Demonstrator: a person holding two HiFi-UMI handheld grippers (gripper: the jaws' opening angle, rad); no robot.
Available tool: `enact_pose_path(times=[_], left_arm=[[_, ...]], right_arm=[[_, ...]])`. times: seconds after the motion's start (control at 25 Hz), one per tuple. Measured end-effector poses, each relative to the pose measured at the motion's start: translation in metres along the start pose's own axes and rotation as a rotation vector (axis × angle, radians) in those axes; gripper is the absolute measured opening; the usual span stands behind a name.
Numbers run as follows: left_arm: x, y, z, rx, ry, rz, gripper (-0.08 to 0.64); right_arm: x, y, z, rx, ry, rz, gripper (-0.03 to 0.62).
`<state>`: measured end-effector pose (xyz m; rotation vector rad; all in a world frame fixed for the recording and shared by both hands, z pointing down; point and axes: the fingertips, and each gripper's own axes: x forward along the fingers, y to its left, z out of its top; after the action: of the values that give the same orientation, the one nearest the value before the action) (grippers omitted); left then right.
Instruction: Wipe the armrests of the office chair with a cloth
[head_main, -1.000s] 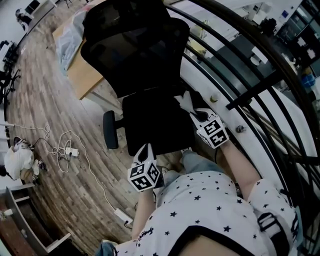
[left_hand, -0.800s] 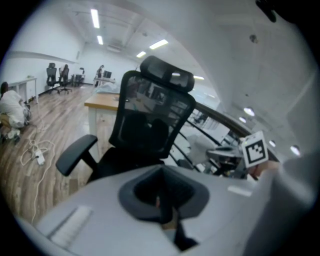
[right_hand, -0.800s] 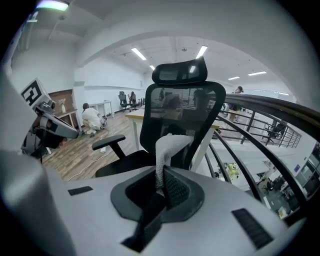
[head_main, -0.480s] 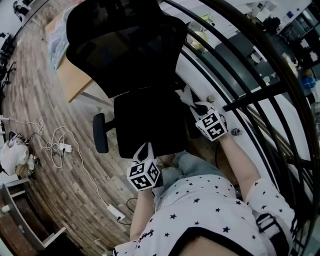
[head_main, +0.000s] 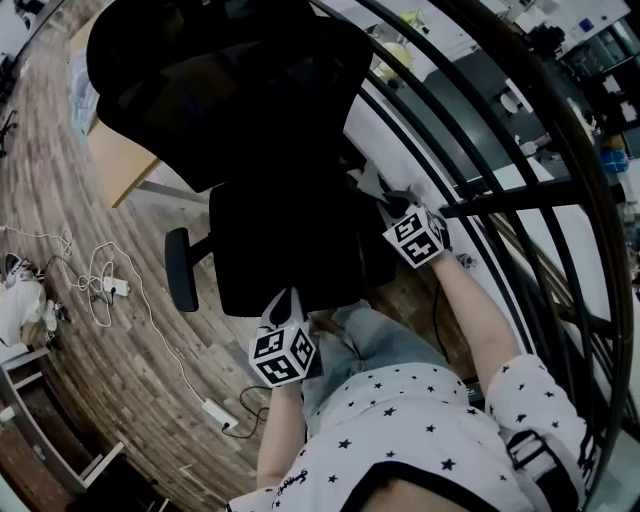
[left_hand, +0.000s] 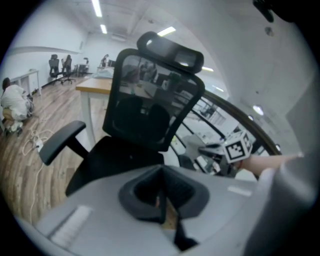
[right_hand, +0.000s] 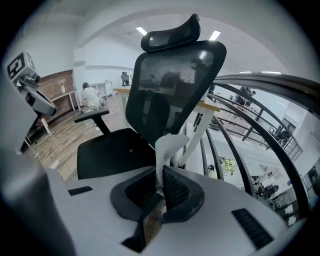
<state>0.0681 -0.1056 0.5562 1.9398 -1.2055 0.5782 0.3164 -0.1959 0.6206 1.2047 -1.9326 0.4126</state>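
The black office chair stands in front of me, its backrest at the top of the head view. Its left armrest sticks out at the left; the right armrest is hidden beside my right gripper. That gripper is shut on a white cloth, which stands up from its closed jaws in the right gripper view. My left gripper hangs at the seat's front edge, shut with nothing between its fingers. The left gripper view shows the left armrest and the cloth.
A black curved railing runs close along the right side. A wooden desk stands behind the chair at the left. Cables and a power strip lie on the wooden floor, with a white bag at the far left.
The chair has slid left and up in the head view. My right gripper with the cloth has shifted slightly up along the chair's right side. The left gripper has barely moved.
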Motion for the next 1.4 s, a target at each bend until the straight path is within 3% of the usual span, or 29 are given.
enact_pose_path(times=[0.36, 0.76, 1.4], left_arm=[[0.020, -0.009, -0.004, -0.023, 0.041, 0.010, 0.005], [0.025, -0.010, -0.007, -0.029, 0.044, 0.027, 0.005], [0.019, -0.015, -0.007, -0.033, 0.026, 0.013, 0.005]], right_arm=[[0.044, -0.012, -0.020, -0.096, 0.090, 0.044, 0.028], [0.063, 0.002, -0.050, -0.058, 0.153, 0.091, 0.028], [0.066, 0.002, -0.051, 0.016, 0.176, 0.075, 0.028]])
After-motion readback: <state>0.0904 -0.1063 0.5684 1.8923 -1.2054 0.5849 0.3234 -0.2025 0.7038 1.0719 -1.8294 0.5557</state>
